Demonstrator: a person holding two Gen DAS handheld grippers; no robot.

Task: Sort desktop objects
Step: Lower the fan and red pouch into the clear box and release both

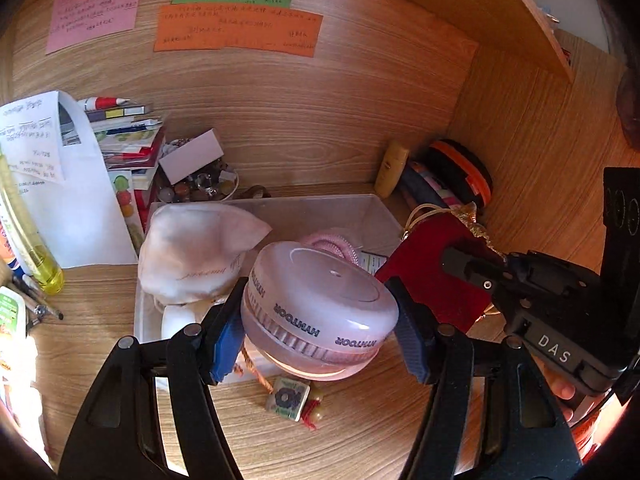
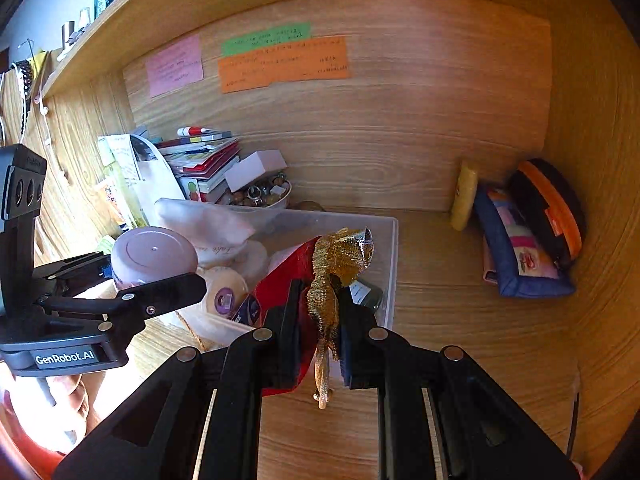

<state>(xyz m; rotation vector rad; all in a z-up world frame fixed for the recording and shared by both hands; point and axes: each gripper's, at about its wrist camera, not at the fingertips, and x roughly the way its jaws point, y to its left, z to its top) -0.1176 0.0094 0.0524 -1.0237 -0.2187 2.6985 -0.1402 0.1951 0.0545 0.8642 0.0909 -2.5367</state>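
My left gripper is shut on a round pink jar marked HYNTOOR and holds it over the near edge of a clear plastic bin. The jar also shows in the right wrist view. My right gripper is shut on a red pouch with a gold ribbon, held at the bin's right side. The red pouch also shows in the left wrist view. A white cloth bag lies in the bin.
A small tile charm on a cord lies on the desk under the jar. Books, a bowl of beads, a white paper stand at the back left. A blue pouch and black-orange case lean in the right corner.
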